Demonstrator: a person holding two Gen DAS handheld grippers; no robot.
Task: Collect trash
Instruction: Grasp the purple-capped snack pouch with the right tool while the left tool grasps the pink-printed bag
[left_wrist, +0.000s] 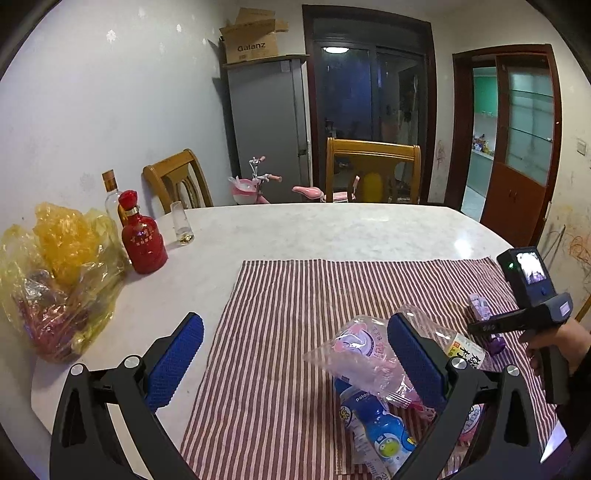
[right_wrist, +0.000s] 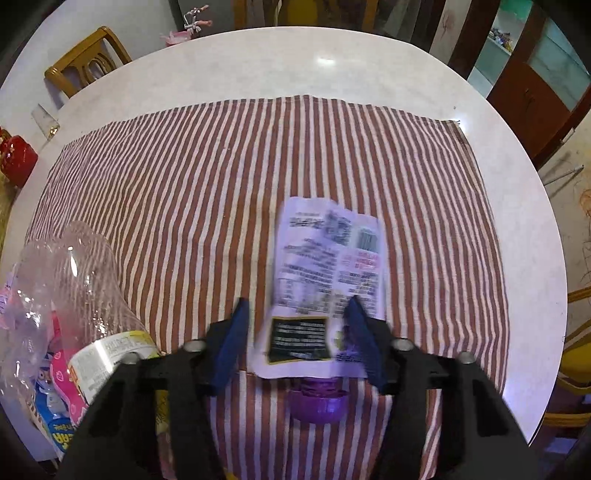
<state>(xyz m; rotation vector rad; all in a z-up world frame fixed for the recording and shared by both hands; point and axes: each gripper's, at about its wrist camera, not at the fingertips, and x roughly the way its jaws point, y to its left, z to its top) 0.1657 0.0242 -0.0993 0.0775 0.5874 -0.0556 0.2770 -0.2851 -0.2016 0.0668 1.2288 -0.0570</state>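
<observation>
**Pouch with purple cap between right pads, grip not confirmed**

Pouch (right_wrist: 327, 280), white and printed, purple screw cap toward the lens, flat on the striped cloth (right_wrist: 221, 166) at lower centre of the right wrist view. Right gripper (right_wrist: 299, 332) pointed steeply down over it, blue pads partly closed, one at each side edge of the pouch near the cap end; right pad at or over the edge, left pad just beside it; contact blurred, so a firm hold cannot be told. Step judged: closing on the pouch for pickup. Next move likely needs the pads fully squeezed on the pouch body before any lift, since thin packaging may slip.

Left gripper (left_wrist: 295, 362) wide open, nothing between its pads, low in the left wrist view. Just beyond its right pad, a heap of trash: clear plastic bottle (left_wrist: 436, 332), pink-printed wrapper (left_wrist: 358, 354), blue bottle (left_wrist: 384, 428).

Only in the left wrist view: the person's hand (left_wrist: 554, 343) on the right gripper's handle at the right edge, a yellow plastic bag (left_wrist: 55, 266) at far left, a red bottle (left_wrist: 144, 240) and small glass (left_wrist: 181, 223) behind it on the table (left_wrist: 332, 229). Only the right wrist view shows pouch print and pad placement.
</observation>
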